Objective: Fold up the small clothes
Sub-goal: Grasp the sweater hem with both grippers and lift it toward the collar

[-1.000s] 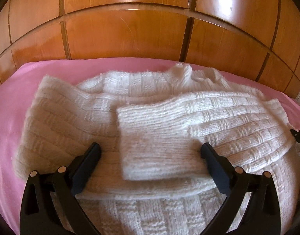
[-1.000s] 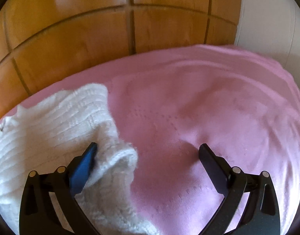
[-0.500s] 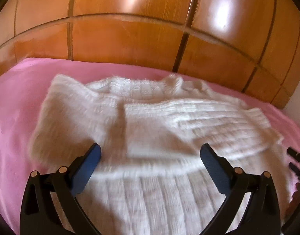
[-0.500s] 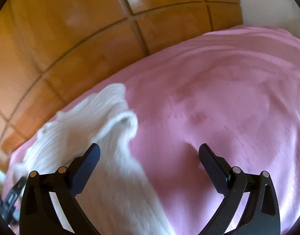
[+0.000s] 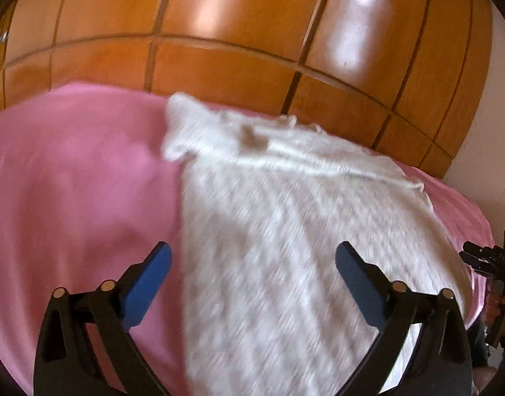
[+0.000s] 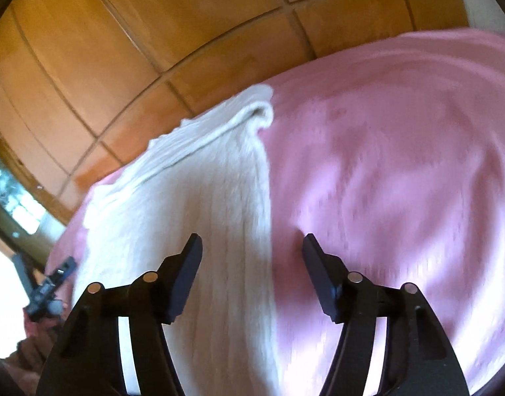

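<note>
Sweater (image 5: 285, 231) blurs on our bed (image 5: 71, 181), knit unreadable, lower hem cut off. Our left gripper (image 5: 252, 264) jaws wide, empty; right gripper (image 6: 252, 250) jaws part-open, empty.

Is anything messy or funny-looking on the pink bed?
Only a little. The white sweater lies mostly flat on the pink bedspread, but its far corner curls up into a small roll. Nothing looks torn or spilled, though both views are blurry. Both grippers, left and right, are open.
</note>
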